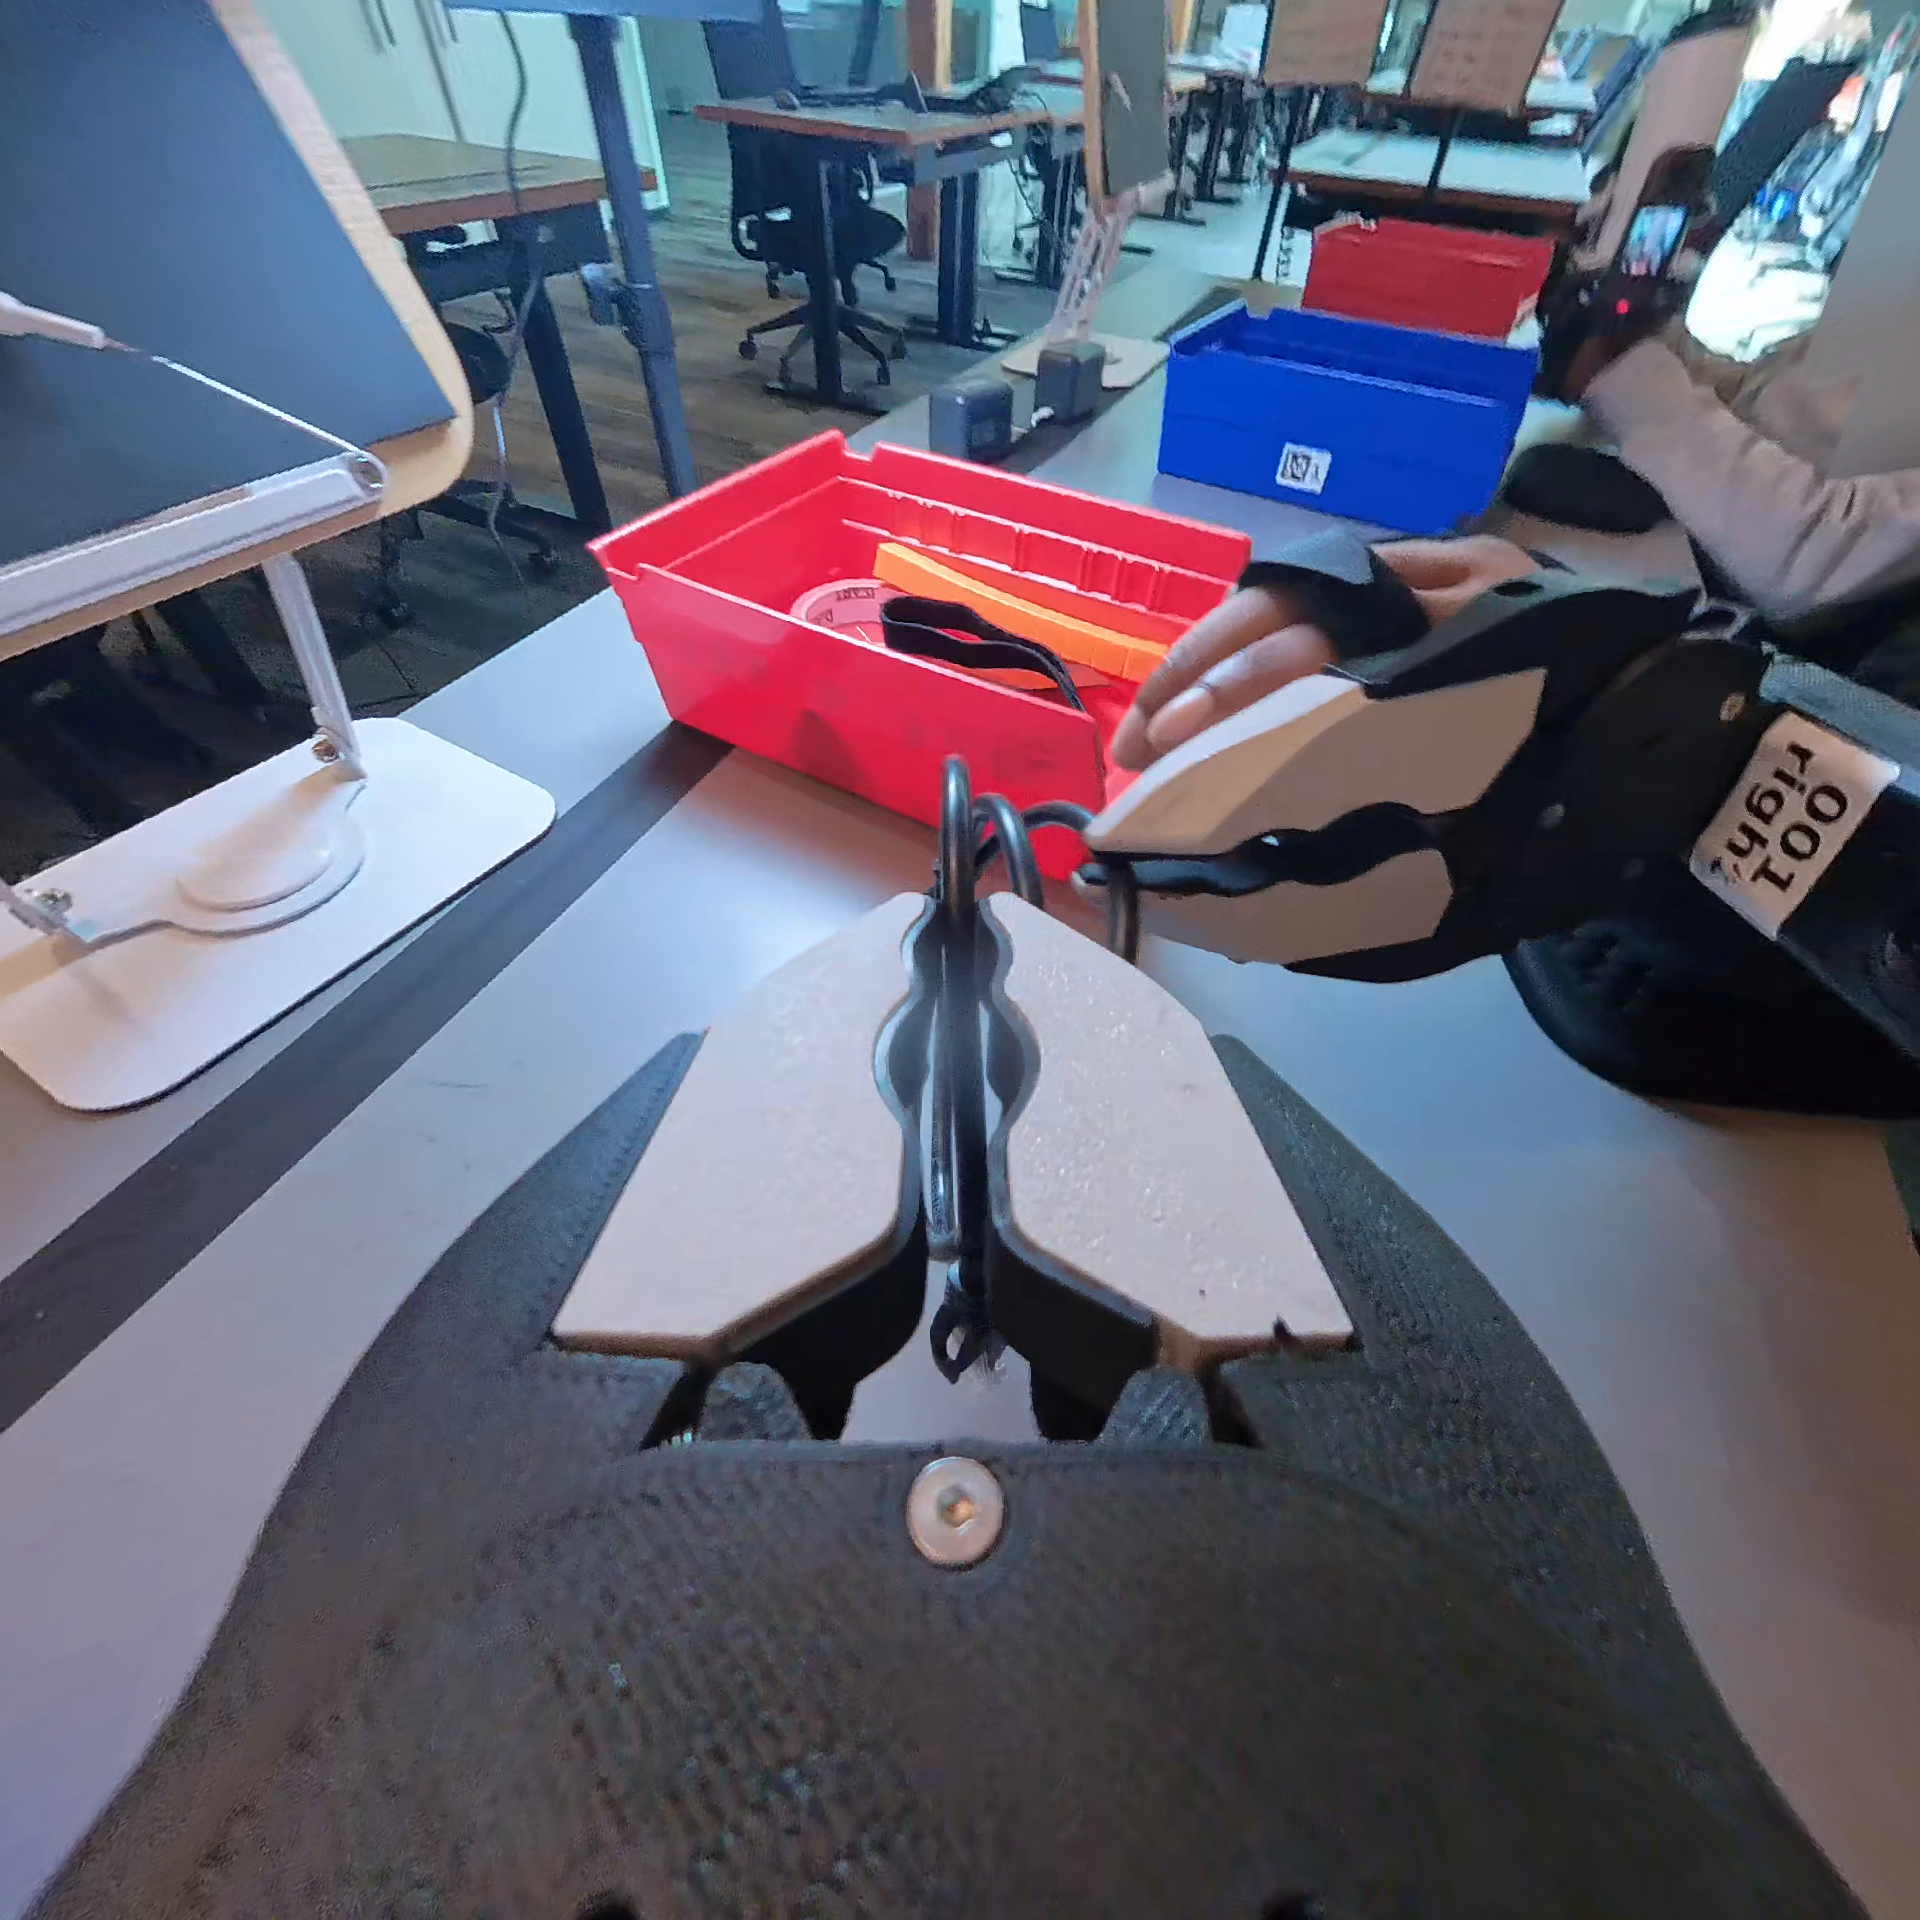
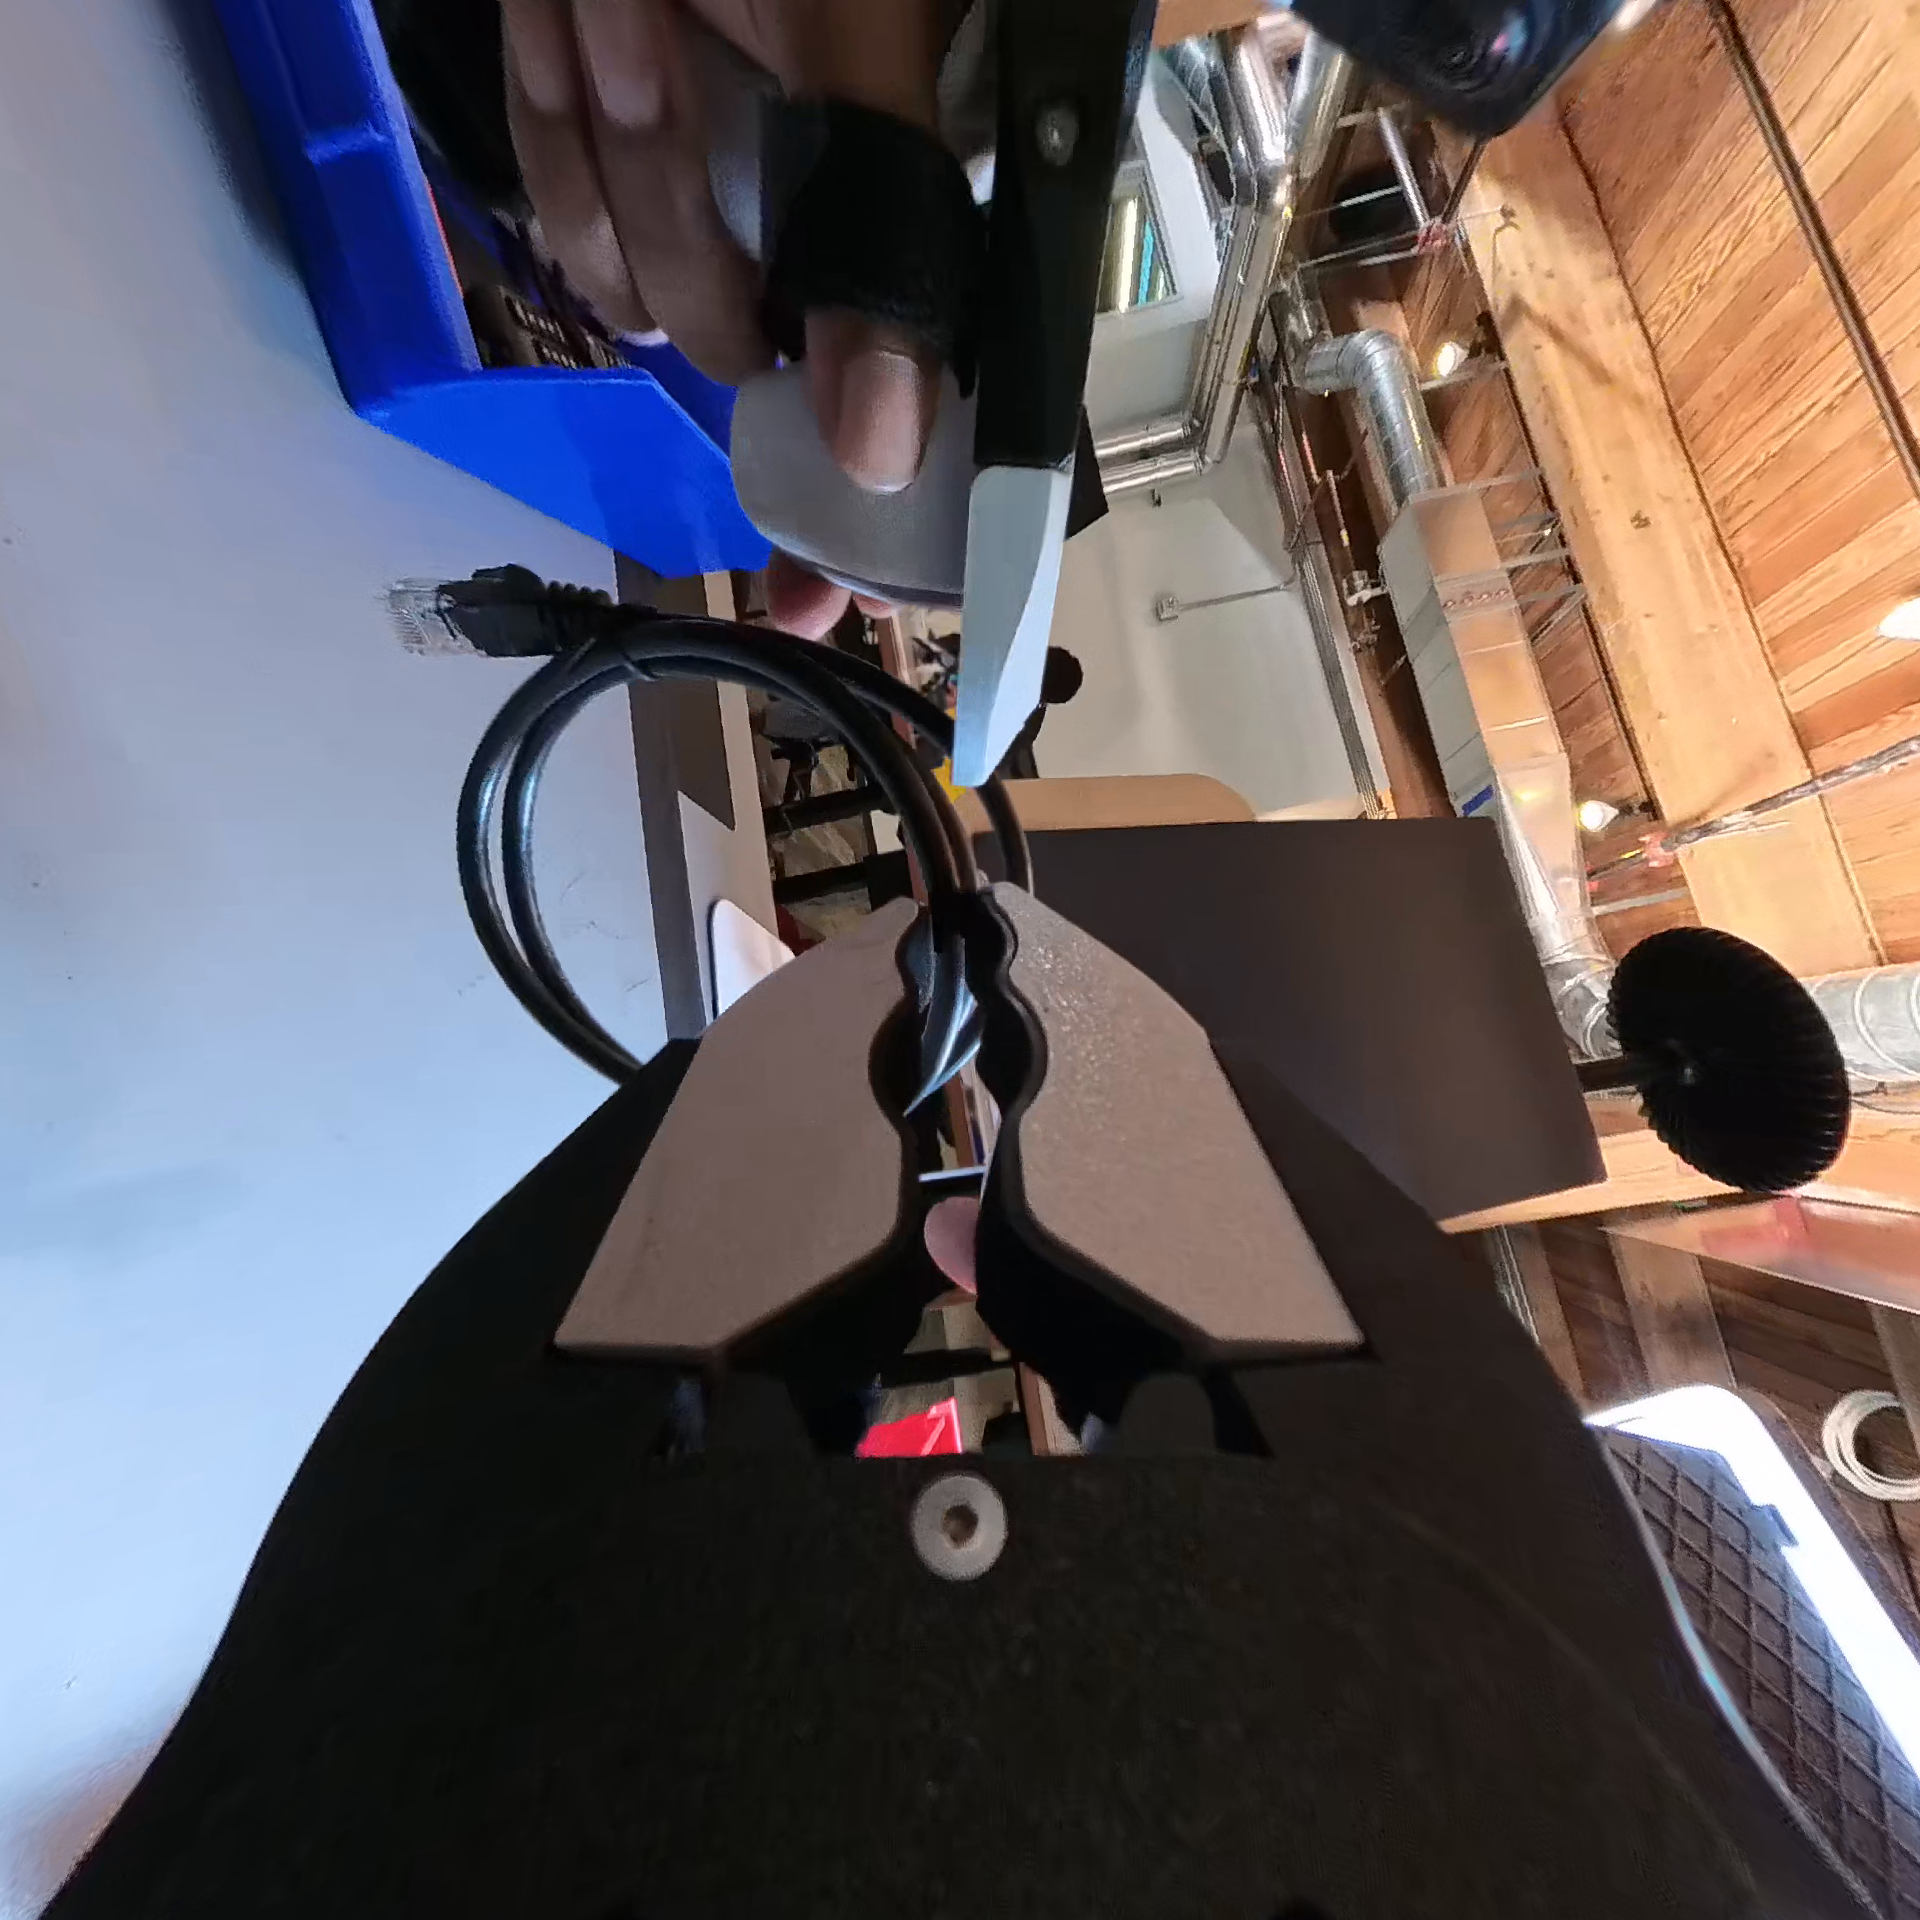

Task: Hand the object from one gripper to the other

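Note:
A coiled black network cable (image 1: pixel 961 831) is held above the grey table (image 1: pixel 1455 1299). My left gripper (image 1: pixel 956 920) is shut on the coil; one plug hangs down between its fingers. My right gripper (image 1: pixel 1091 868) comes in from the right, turned on its side, and is shut on the loop just past the left gripper's tips. In the right wrist view my right gripper (image 2: pixel 956 930) pinches the cable (image 2: pixel 488 831), whose clear plug (image 2: pixel 426 618) sticks out to the left. The left gripper (image 2: pixel 977 769) shows edge-on above it, with a person's fingers on it.
A red bin (image 1: pixel 727 665) stands just beyond the grippers, holding an orange strip (image 1: pixel 1023 608), a tape roll and a black strap. A blue bin (image 1: pixel 1330 436) stands farther right, also in the right wrist view (image 2: pixel 582 457). A white stand base (image 1: pixel 260 883) is on the left. Left and right tips are no more than a few centimetres apart.

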A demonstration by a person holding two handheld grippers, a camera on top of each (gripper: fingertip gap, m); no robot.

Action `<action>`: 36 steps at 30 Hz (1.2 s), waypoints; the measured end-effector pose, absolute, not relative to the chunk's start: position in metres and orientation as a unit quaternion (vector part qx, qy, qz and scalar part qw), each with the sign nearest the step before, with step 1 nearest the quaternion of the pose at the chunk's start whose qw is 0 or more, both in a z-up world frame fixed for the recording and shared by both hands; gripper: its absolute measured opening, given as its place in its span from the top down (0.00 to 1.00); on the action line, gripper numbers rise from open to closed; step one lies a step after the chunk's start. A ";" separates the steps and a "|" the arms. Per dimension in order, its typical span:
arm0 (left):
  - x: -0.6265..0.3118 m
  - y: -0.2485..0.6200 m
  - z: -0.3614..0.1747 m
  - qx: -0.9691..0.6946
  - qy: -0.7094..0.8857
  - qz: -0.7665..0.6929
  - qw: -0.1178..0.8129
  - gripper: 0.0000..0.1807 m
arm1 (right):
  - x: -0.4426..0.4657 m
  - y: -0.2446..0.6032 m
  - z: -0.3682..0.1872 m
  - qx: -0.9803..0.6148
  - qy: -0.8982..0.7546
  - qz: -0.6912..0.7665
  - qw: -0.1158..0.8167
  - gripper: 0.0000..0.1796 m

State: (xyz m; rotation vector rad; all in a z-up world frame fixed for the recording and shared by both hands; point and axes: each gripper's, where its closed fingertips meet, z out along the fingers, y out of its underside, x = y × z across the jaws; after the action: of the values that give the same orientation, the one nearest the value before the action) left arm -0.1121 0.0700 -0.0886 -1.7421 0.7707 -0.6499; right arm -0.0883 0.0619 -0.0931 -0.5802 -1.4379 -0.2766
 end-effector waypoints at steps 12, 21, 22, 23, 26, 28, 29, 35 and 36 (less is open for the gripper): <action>-0.105 0.052 -0.075 -0.705 0.367 -0.276 0.540 0.88 | -0.085 0.068 -0.099 -0.274 -0.657 -0.124 0.692 0.97; -0.087 0.044 -0.086 -0.683 0.474 -0.072 0.551 0.88 | -0.084 0.079 -0.106 -0.339 -0.651 -0.111 0.670 0.97; -0.085 0.046 -0.093 -0.683 0.485 -0.045 0.544 0.88 | -0.086 0.077 -0.106 -0.343 -0.651 -0.107 0.668 0.97; -0.085 0.049 -0.099 -0.684 0.494 -0.015 0.536 0.88 | -0.086 0.075 -0.106 -0.347 -0.653 -0.103 0.665 0.97; -0.092 0.059 -0.106 -0.676 0.501 0.069 0.536 0.95 | -0.089 0.068 -0.101 -0.350 -0.655 -0.086 0.664 0.97; -0.094 0.060 -0.102 -0.670 0.498 0.077 0.545 0.97 | -0.088 0.066 -0.096 -0.350 -0.649 -0.078 0.671 0.97; -0.093 0.060 -0.099 -0.669 0.494 0.067 0.551 0.97 | -0.088 0.066 -0.092 -0.351 -0.643 -0.068 0.677 0.97; -0.112 0.065 -0.074 -0.665 0.445 0.036 0.599 0.97 | -0.075 0.069 -0.064 -0.377 -0.591 0.002 0.713 0.94; -0.117 0.066 -0.069 -0.665 0.431 0.024 0.609 0.97 | -0.072 0.073 -0.061 -0.389 -0.583 0.011 0.713 0.92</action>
State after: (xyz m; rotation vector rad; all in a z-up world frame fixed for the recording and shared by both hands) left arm -0.1172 0.0663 -0.0687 -1.5369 0.9957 0.0549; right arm -0.0718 0.0731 -0.0615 -0.8619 -1.2930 0.0247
